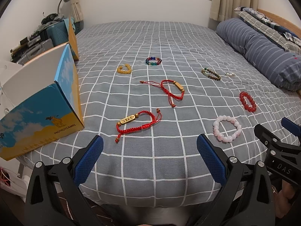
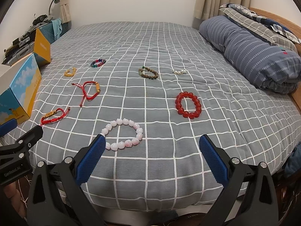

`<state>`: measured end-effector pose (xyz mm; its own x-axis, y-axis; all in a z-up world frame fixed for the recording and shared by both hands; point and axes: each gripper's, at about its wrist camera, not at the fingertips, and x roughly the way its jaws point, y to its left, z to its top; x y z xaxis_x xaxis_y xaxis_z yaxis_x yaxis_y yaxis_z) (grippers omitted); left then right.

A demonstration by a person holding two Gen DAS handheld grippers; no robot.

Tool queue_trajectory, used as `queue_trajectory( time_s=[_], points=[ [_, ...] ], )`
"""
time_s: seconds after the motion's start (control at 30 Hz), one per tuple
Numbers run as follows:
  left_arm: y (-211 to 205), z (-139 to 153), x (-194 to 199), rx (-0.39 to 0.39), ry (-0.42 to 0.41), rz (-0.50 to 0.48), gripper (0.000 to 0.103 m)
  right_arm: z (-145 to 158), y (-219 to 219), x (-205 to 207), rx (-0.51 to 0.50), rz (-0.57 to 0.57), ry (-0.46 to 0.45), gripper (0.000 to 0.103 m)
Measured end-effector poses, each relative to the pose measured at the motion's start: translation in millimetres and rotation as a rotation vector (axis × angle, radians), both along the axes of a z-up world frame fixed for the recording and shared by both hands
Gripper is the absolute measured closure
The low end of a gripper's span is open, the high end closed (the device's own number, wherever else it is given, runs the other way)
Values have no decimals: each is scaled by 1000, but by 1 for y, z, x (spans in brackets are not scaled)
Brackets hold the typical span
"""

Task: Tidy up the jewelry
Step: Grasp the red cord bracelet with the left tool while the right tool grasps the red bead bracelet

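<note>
Several bracelets lie on the grey checked bed [image 1: 150, 160]. A red cord bracelet with a gold tag [image 1: 138, 123] lies just beyond my open, empty left gripper [image 1: 150, 146]. A second red cord bracelet [image 1: 172, 89], a yellow bead one [image 1: 124, 69] and a multicolour one [image 1: 153, 61] lie farther off. A pink bead bracelet [image 2: 122, 134] lies just beyond my open, empty right gripper [image 2: 152, 146], touching its left finger's tip in view. A red bead bracelet [image 2: 188, 104], a brown one [image 2: 148, 73] and pearls [image 2: 179, 72] lie beyond.
An open blue and yellow cardboard box [image 1: 43, 109] stands at the bed's left edge, also in the right wrist view [image 2: 18, 92]. A rolled blue striped quilt [image 2: 254, 50] lies along the right side. Suitcases and clutter [image 1: 47, 33] stand past the box.
</note>
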<state>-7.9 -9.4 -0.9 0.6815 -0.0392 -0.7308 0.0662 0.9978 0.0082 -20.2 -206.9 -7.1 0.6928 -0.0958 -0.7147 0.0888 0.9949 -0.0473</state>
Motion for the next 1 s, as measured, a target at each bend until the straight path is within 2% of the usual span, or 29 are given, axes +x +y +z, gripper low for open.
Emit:
queue_trajectory(
  time_s=[0.13,0.3,0.47,0.63,0.77,0.87,1.0],
  points=[
    [-1,5,0,2,4,0,5,2,-1,0,-7,-4,-6,7],
    [-3,23,0,6,-40,-6,5,14,-3,0,-20,-17,-20,7],
    [-10,39,14,-3,-41,-25,5,41,-10,3,-17,-50,-56,7],
    [-23,51,42,-50,-7,-76,5,69,-12,16,-33,-59,-64,7],
    [-44,64,66,-8,-25,-132,5,83,-15,42,-63,-69,-41,7],
    [-50,67,91,-7,-25,-120,5,83,-24,65,-52,-94,-3,7],
    [-54,58,126,18,-3,-102,5,70,-39,95,-30,-119,51,7]
  ],
)
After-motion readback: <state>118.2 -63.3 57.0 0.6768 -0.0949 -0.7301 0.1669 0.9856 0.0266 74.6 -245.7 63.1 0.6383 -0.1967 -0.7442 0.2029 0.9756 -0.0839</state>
